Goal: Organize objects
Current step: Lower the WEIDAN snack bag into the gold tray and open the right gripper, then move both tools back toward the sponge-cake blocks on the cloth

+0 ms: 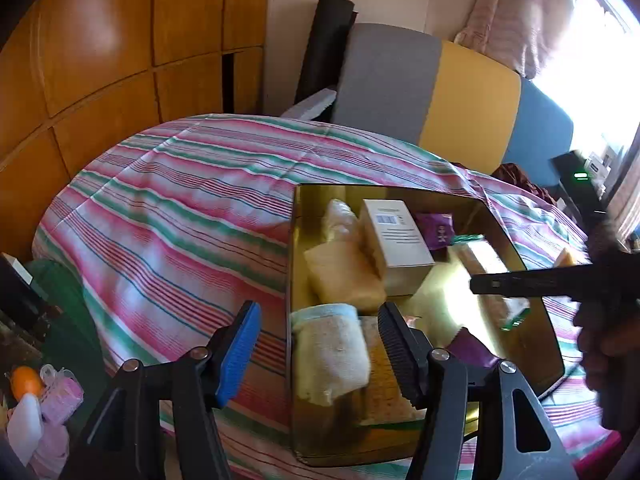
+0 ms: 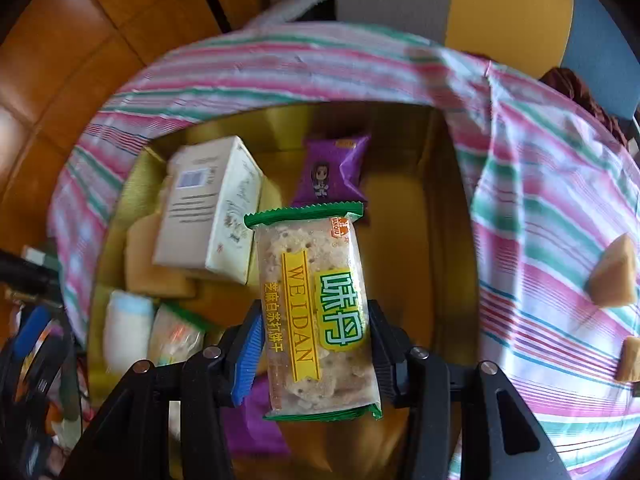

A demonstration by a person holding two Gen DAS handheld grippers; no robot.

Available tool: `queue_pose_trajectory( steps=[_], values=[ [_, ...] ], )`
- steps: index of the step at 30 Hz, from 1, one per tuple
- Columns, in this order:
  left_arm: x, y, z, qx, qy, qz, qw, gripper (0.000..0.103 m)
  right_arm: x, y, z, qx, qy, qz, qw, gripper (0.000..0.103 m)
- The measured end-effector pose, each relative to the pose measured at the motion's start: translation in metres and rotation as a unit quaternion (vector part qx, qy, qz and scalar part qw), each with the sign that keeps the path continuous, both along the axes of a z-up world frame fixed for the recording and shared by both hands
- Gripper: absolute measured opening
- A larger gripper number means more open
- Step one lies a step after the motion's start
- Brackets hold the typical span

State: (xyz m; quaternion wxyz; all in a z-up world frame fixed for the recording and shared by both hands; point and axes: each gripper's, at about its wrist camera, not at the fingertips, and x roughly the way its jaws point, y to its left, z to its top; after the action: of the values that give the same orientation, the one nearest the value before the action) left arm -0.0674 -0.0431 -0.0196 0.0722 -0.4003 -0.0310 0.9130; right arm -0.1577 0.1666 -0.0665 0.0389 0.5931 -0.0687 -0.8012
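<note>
**A:** How many things sit in the gold tray (image 2: 430,200)?

**B:** From the right wrist view, one white carton (image 2: 208,208) lies tilted at the far left, resting on a tan sponge block (image 2: 160,276). There is one purple snack packet (image 2: 332,170) at the far end, and a second purple packet (image 2: 252,424) shows near the camera under the gripper. One rolled towel (image 2: 128,330) with a pale blue edge lies at the near left, and one wrapped cracker pack (image 2: 176,336) rests just beside it.

**B:** Outside the tray, two tan pieces (image 2: 614,276) lie on the striped cloth (image 2: 540,208) to the right, well apart from the tray.

**A:** And the grippers?

**B:** The right gripper (image 2: 316,352) is clamped on one cracker packet (image 2: 314,308), the green-edged one marked WEIDAN. Its blue pad presses the left side and its black pad the right. The packet hangs above the tray's middle, pointing away from the camera, with its far end over the purple snack packet.

**A:** The left one?

**B:** The left gripper (image 1: 316,336) is spread wide and holds nothing. It is held low at the tray's near left corner, the blue finger (image 1: 240,352) over the cloth and the black finger (image 1: 400,352) over the tray, with the towel seen between them.
</note>
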Motion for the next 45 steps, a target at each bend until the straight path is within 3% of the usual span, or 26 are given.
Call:
queue_pose_trajectory(
  steps=[8, 12, 21, 30, 45],
  values=[
    [-0.003, -0.009, -0.008, 0.005, -0.008, 0.011, 0.9999, 0.066, -0.019, -0.027, -0.029, 0.012, -0.028, 0.0, 1.0, 0.05],
    [-0.002, -0.009, -0.008, 0.004, -0.006, 0.015, 0.9999, 0.07, -0.017, -0.035, -0.028, -0.001, -0.017, 0.007, 1.0, 0.051],
    [0.003, 0.001, 0.002, -0.01, 0.013, 0.007, 0.9998, 0.071, 0.016, -0.021, 0.009, -0.006, 0.059, 0.003, 0.998, 0.051],
    [0.015, 0.033, 0.015, -0.027, 0.033, -0.03, 0.9986, 0.072, 0.079, 0.048, 0.039, 0.016, 0.124, -0.023, 0.992, 0.051],
    [0.032, 0.111, 0.022, -0.061, 0.045, -0.121, 0.9897, 0.072, 0.15, 0.178, 0.036, 0.048, 0.125, -0.143, 0.981, 0.051]
  ],
)
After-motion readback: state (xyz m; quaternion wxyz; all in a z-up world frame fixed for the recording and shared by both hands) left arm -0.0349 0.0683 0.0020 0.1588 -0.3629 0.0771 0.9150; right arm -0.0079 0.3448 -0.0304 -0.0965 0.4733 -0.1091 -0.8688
